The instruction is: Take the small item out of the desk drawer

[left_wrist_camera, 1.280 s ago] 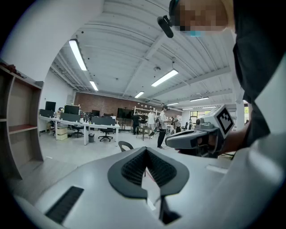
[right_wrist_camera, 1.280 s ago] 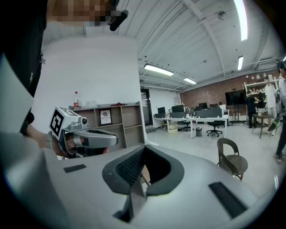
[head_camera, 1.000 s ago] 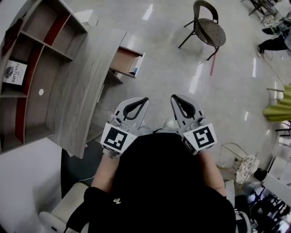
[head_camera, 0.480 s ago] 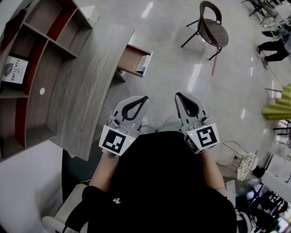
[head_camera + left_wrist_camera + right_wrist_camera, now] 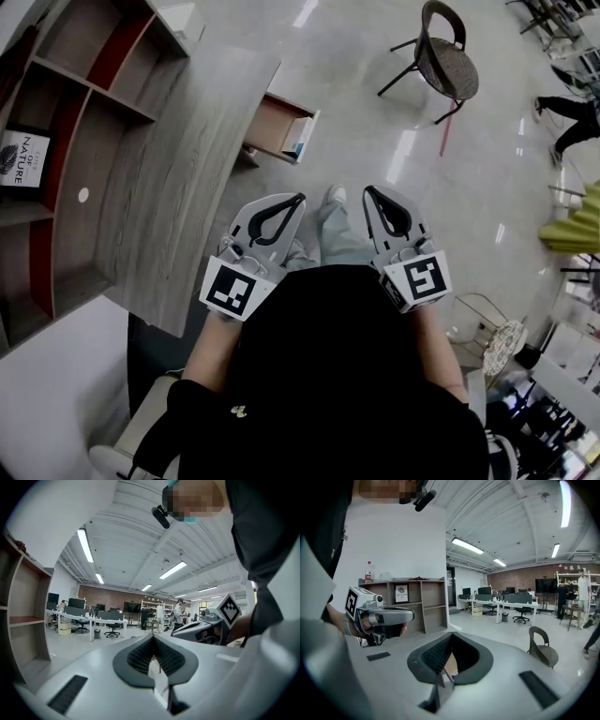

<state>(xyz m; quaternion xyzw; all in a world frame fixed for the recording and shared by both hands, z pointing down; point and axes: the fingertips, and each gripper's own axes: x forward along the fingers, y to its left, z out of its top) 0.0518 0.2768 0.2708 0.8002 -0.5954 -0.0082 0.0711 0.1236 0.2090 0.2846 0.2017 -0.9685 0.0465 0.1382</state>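
Note:
The grey wooden desk (image 5: 178, 159) runs along the left of the head view. Its drawer (image 5: 270, 120) stands pulled out, with something small and blue (image 5: 297, 148) at its near corner. Both grippers are held out in front of the person's body, short of the drawer and apart from it. My left gripper (image 5: 298, 198) is shut with nothing in it, its ribbed tips meeting (image 5: 153, 637). My right gripper (image 5: 368, 191) is beside it, also shut and empty (image 5: 451, 634). The right gripper view shows the left gripper (image 5: 379, 616) from the side.
A shelf unit (image 5: 75, 112) with a book (image 5: 21, 150) stands on the desk's far side. A dark chair (image 5: 443, 61) is on the shiny floor beyond the drawer. The person's leg and shoe (image 5: 333, 197) show between the grippers. Office desks fill the room's far end (image 5: 501, 603).
The person has stepped forward: a leg and shoe now show between the grippers, and the drawer has shifted slightly right in view. Both grippers stay shut and side by side.

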